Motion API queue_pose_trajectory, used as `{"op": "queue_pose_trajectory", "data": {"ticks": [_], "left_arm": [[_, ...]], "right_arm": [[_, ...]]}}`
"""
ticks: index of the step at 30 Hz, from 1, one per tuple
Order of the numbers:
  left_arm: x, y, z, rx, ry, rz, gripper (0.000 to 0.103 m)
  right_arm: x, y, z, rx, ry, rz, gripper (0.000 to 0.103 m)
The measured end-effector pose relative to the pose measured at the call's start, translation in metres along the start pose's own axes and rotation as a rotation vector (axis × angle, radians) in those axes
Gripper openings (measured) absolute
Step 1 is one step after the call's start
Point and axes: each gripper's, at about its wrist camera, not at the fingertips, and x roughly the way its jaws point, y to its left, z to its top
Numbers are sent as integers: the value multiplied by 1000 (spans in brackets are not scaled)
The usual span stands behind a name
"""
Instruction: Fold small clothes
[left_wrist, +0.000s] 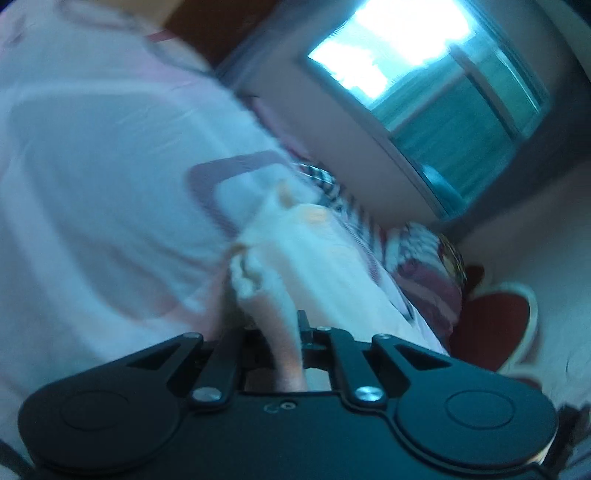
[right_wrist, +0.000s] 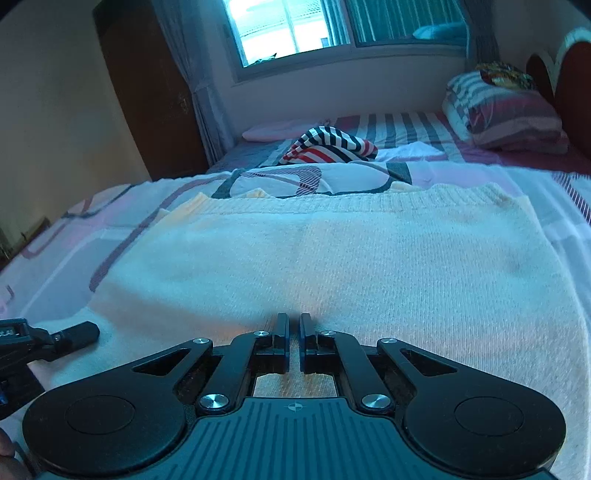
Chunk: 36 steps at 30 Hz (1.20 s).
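Left hand-held gripper (left_wrist: 275, 332): tilted hard to one side, so the room stands at a slant in its view; jaws clenched on a bunched fold of the cream sweater (left_wrist: 295, 251), which runs up between the fingers. View is blurred.
Right hand-held gripper (right_wrist: 294, 332): held low and level, pointing along the bed toward the window (right_wrist: 332, 26); jaws nearly together with a narrow gap, fingertips at the near part of the sweater (right_wrist: 332, 266). Whether cloth is pinched between them cannot be told.
Sweater: spread flat across the patterned bedsheet (right_wrist: 74, 236), ribbed hem at the far edge.
Left gripper seen from right view: one finger (right_wrist: 79, 332) lies at the sweater's near left edge.
Striped garment (right_wrist: 328, 146): crumpled, well beyond the sweater, apart from it.
Pillows (right_wrist: 506, 114): stacked at the far right, beside the red headboard (right_wrist: 576, 74).
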Motion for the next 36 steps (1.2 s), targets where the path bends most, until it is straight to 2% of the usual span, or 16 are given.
{"op": "queue_pose_trajectory", "data": {"ticks": [3,5,8,11,14,16,18,19,20,21,22,25,27,28,32,36], "left_arm": [[-5,-40,0,162,6,-13,6],[-7,-73,-1,281,13,-33,5],[-2,-126,-13,470,74,-79,5],[8,-176,-42,664,149,-98,6],[20,-207,-82,784,207,-112,6],[32,-219,-106,797,272,-127,7],[50,-228,-132,809,391,-130,25],[57,-230,-141,811,447,-104,40],[54,-230,-145,810,459,-112,45],[44,-229,-142,805,439,-160,48],[33,-225,-135,791,405,-194,55],[16,-203,-97,713,287,-211,61],[16,-185,-70,667,198,-155,61],[23,-178,-58,650,184,-114,60],[54,-142,-32,552,229,-30,59],[74,-126,-32,557,272,4,59]], "right_arm": [[-2,-10,3,56,1,39,1],[-12,-27,7,152,-18,80,2],[-50,-68,11,292,-128,83,2],[-94,-116,15,386,-218,70,2],[-132,-159,16,452,-262,46,2],[-152,-177,17,466,-280,25,2],[-165,-189,17,476,-267,25,2],[-169,-192,16,476,-258,22,7],[-172,-194,17,471,-247,14,17],[-175,-194,19,465,-239,3,54],[-180,-193,19,454,-252,0,71],[-178,-184,21,412,-260,65,67],[-167,-176,25,388,-230,100,53],[-159,-170,25,380,-209,117,51],[-129,-153,27,331,-131,128,49],[-106,-150,20,321,-57,102,49]]}}
